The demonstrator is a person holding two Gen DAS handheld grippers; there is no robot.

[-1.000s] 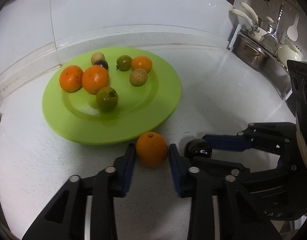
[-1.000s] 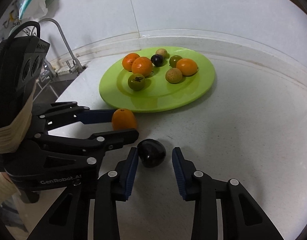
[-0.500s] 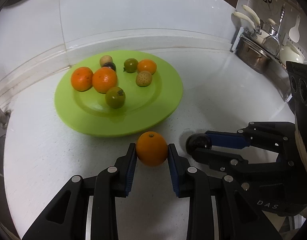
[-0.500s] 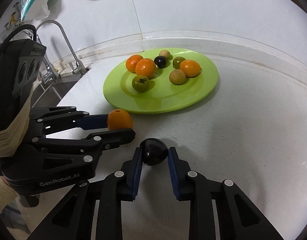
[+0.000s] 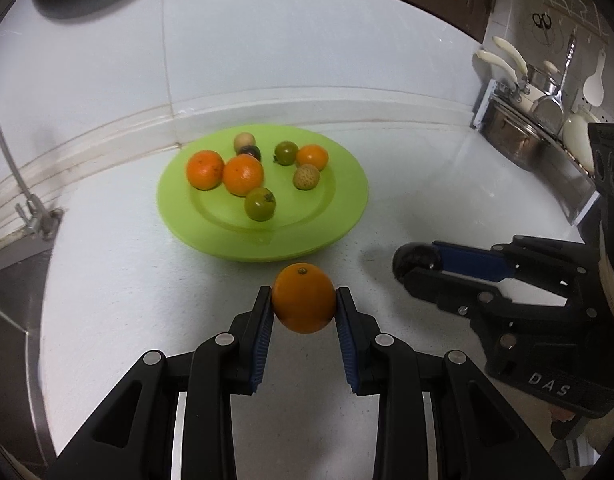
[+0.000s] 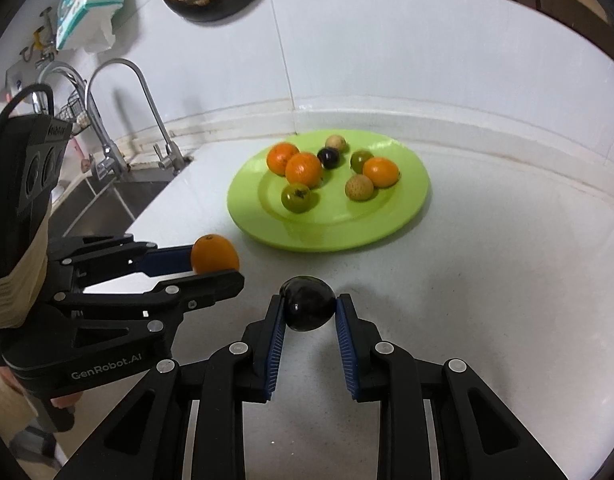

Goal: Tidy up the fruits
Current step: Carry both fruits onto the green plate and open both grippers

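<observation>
Left claw [image 5: 303,303] clamped on orange [image 5: 303,298], right claw [image 6: 307,307] on dark plum [image 6: 307,303]; round, slick fruit could slip & roll off counter [image 5: 147,280] w/ loose grip.

White counter [image 5: 147,300] w/ green plate [image 5: 347,208] on it, sink at edge
</observation>
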